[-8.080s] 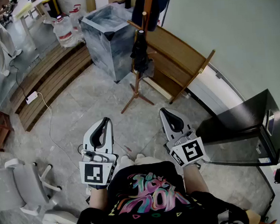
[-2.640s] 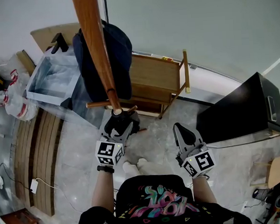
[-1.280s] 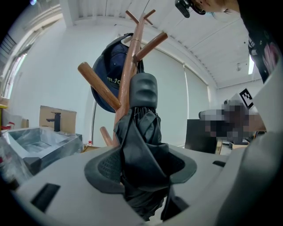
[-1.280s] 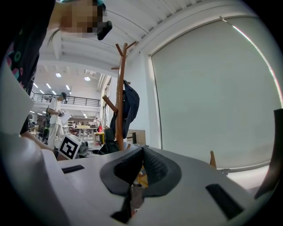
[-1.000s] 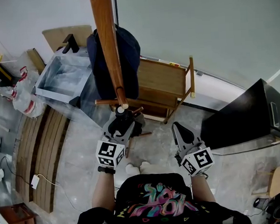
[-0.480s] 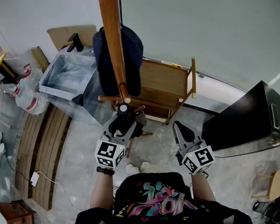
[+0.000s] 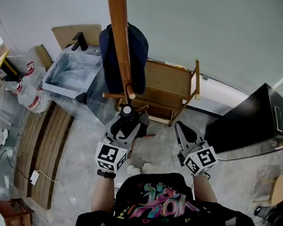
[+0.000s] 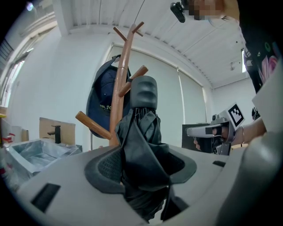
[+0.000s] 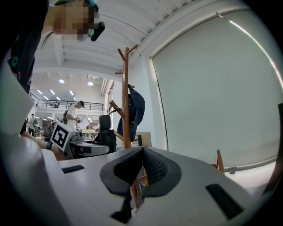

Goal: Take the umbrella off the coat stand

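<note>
The wooden coat stand rises in front of me, its pole and pegs plain in the left gripper view. My left gripper is shut on the black folded umbrella, just below a peg tip. In the left gripper view the umbrella stands upright between the pads, handle on top, with the left gripper clamped on its bunched fabric. My right gripper hangs to the right, shut and empty; its pads meet in its own view, where the coat stand is seen too.
A navy cap or garment hangs on the stand. Behind it stands a wooden rack. A plastic-lined grey bin is at the left, slatted wooden boards lie on the floor, and a black cabinet is at the right.
My left gripper has lifted the umbrella a little beside the pole. The right gripper has stayed put.
</note>
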Motion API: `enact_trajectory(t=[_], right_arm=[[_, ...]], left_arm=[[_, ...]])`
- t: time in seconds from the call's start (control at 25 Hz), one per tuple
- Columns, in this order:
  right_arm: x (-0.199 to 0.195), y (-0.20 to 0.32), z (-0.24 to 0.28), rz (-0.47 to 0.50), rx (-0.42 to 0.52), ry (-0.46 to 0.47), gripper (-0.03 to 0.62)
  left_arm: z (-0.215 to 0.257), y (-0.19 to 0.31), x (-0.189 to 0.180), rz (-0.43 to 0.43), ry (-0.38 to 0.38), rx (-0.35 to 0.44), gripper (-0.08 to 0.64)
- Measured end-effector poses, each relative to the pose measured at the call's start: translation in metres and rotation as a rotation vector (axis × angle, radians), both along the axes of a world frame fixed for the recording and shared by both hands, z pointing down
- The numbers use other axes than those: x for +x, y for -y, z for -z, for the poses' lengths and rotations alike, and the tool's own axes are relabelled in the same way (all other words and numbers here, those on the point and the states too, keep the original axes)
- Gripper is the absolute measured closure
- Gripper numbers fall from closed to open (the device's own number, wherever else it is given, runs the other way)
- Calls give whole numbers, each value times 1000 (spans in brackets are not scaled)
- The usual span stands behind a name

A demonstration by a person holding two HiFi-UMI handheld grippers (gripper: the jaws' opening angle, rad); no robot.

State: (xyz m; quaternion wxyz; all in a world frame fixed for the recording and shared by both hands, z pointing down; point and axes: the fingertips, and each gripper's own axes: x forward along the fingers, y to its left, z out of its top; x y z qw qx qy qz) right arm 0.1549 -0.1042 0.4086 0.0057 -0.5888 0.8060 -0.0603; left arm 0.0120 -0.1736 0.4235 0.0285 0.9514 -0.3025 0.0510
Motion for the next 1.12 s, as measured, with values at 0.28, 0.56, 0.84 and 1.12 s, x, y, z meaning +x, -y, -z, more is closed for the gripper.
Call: enact_trajectory(t=[0.28,0.56,0.84,1.12], right_arm=[[-8,-2,1,15,10,9,577],[-20,-3,4,42,16,16,577],[-34,2,9,79,25,23,577],[-56,9,9,141,25,26,577]], left_arm=[[19,-14,-8,2,-11,36,313],[40,-28,-16,8,-33,61,313],[52,-38,-31,48,-57,64,313],[51,-43,-60,127,-60,65,313]])
